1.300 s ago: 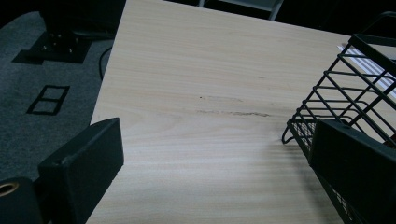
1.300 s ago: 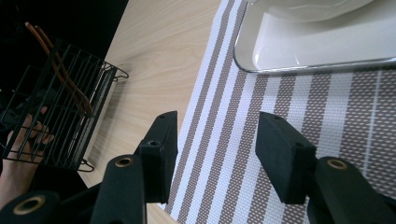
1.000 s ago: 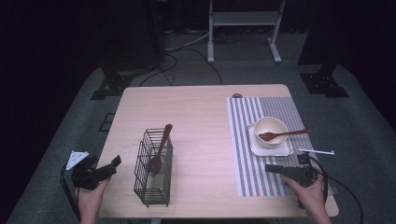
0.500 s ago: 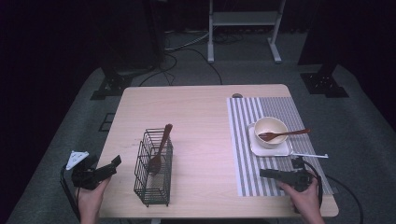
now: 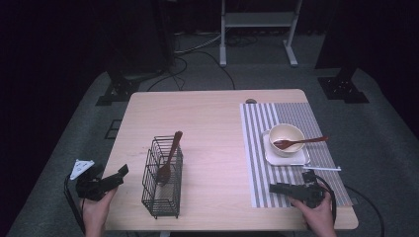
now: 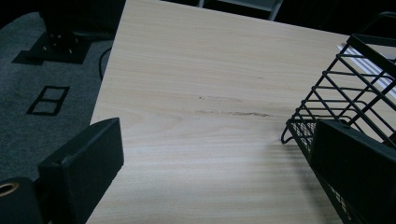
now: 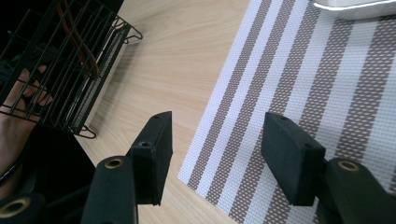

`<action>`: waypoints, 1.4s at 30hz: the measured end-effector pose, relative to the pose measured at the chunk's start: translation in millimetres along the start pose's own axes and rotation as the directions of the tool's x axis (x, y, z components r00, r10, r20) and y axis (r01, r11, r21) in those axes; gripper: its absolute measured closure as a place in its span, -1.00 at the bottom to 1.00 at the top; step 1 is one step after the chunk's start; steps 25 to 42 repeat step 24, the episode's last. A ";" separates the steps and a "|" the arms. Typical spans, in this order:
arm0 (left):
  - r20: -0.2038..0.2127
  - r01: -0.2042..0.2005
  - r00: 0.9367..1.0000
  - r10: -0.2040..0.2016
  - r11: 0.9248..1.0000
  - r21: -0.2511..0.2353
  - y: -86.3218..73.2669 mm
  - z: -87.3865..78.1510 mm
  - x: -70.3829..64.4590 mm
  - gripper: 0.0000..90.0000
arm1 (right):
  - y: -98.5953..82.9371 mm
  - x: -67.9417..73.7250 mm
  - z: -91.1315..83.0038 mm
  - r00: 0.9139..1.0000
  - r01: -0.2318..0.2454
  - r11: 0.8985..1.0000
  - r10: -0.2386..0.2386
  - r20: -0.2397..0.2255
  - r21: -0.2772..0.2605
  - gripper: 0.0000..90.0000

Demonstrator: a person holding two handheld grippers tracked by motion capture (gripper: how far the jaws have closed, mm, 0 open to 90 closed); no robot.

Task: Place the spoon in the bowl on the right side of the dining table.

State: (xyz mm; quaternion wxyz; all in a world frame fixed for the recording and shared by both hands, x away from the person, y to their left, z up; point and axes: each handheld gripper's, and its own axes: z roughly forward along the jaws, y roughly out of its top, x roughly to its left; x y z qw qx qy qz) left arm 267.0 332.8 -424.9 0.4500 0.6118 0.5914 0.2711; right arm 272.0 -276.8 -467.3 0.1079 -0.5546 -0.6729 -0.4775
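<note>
While both claws stand with jaws wide apart and nothing between them, neither touches any item. Left claw point(image 5: 120, 173): held at the near left edge of the counter point(image 5: 212, 118), pointing toward the black wire basket point(image 5: 161, 178), which sits just beside it on the bare wood; in the left gripper view the basket's corner lies close behind the right jaw. Right claw point(image 5: 273, 187): held low over the near edge of the striped placemat point(image 5: 257, 148), aimed leftward across the counter toward the basket, well apart from it. Basket contents: one wooden spoon point(image 5: 169, 158), bowl end down, handle leaning up and out over the rim. Farther back on the placemat: a white square plate point(image 5: 301, 158) carrying a cream bowl point(image 5: 287, 134), with a second wooden spoon point(image 5: 300, 142) resting across the bowl, handle pointing right.
</note>
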 end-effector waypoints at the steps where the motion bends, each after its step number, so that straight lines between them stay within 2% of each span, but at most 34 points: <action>1: 0.000 0.000 1.000 0.000 1.000 0.000 0.0 -0.1 0.1 -0.95 | -0.6 0.7 0.6 1.000 0.002 1.000 -0.002 -0.003 0.002 -0.06; 19: 0.009 0.007 1.000 -0.007 1.000 0.003 -1.1 1.8 -1.4 -0.95 | -20.2 9.6 11.0 0.999 0.021 1.000 -0.021 -0.034 0.017 -0.13; 24: 0.023 0.016 1.000 -0.016 1.000 0.000 0.1 1.8 -1.9 -0.95 | -29.5 9.0 11.2 0.998 0.038 0.999 -0.038 -0.046 -0.016 -0.14; 42: 0.023 0.016 1.000 -0.016 1.000 0.000 0.1 1.8 -1.9 -0.95 | -29.5 9.0 11.2 0.998 0.038 0.999 -0.038 -0.046 -0.016 -0.14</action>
